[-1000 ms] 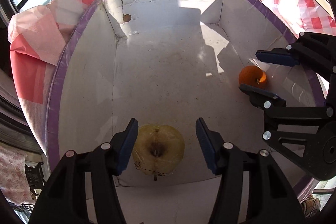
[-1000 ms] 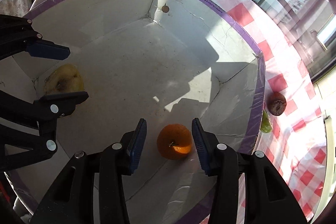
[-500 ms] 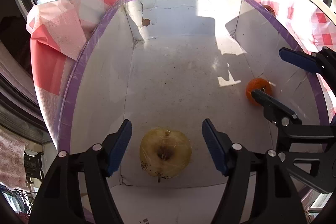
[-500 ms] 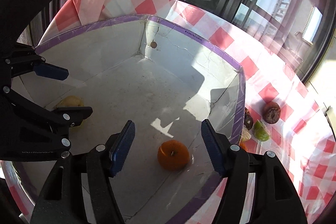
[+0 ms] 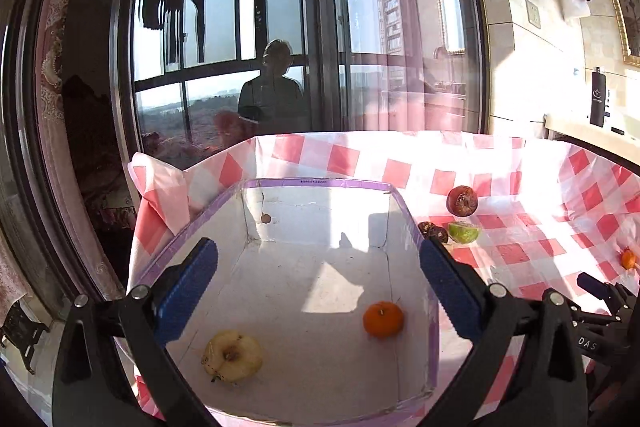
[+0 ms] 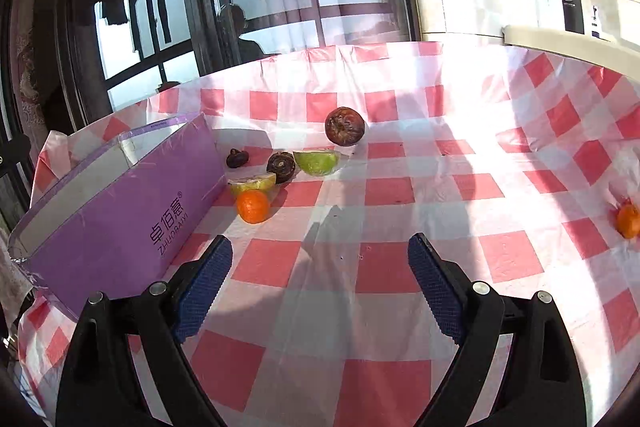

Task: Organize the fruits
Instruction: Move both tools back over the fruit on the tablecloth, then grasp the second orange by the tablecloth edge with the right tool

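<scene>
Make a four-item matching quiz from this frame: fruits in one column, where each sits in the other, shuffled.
Things:
1. pale yellow apple
2. dark wrinkled round fruit
3. green lime wedge
4. small orange tangerine near the cloth's right edge

Places:
A. alone on the checked tablecloth, far from the box
B. on the floor of the purple-rimmed white box
C. on the cloth, just behind the lime wedge
D. on the cloth beside a small dark fruit, near the box

Pairs: 1-B, 2-C, 3-D, 4-A
</scene>
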### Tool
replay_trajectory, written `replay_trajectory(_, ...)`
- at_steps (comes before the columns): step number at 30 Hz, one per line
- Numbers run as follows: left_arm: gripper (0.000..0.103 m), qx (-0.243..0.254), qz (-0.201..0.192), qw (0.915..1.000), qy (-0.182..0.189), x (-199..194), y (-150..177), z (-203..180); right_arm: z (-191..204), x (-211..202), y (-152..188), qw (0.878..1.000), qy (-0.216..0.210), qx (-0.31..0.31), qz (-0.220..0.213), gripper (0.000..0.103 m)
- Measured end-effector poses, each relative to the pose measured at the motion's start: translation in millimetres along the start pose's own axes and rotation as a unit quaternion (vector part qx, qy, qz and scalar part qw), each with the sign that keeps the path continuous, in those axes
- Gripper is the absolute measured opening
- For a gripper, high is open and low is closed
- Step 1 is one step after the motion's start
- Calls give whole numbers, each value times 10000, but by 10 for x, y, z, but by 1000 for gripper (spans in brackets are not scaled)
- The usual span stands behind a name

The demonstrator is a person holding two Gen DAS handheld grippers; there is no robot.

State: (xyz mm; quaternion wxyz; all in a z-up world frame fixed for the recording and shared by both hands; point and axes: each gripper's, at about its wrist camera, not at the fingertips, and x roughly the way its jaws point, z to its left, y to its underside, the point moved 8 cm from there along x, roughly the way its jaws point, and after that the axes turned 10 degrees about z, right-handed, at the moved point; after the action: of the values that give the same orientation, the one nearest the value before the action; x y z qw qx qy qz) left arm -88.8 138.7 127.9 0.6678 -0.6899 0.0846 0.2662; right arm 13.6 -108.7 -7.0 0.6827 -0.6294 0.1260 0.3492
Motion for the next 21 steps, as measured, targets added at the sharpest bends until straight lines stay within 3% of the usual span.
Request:
replay_trajectory(3,101,478,7,9953,838,68,21,-756,-582,-45,48,9939,-126,1096,-51,87)
replay_trajectory(6,101,904,494,9808,1657,377,241,-1481,-947,-143,69,9868,104,1602,-218,87)
replay_trajectory(9,101,833,1263,9656,2116,860,513,-1932,-1380,-247,46,9736,1117,1973,-263,87)
replay_trajectory(12,101,484,1756,9572,2250,1254,710,-2091,-1921,-350,37,9468,2307,2241,-60,87)
replay_trajectory(16,101,88,2133,9480,2361,1503,877,-2064,-2605,-347,54,9096,3021,2838,299,87)
replay_trajectory(18,101,-187,2058,9476,2435,1510,845,-1962,-2791,-242,-14,9051,3159,2802,501,87)
replay_trajectory(21,101,-501,2043,9444,2529,1521,839,-1862,-3006,-55,-131,9010,3369,2614,797,76)
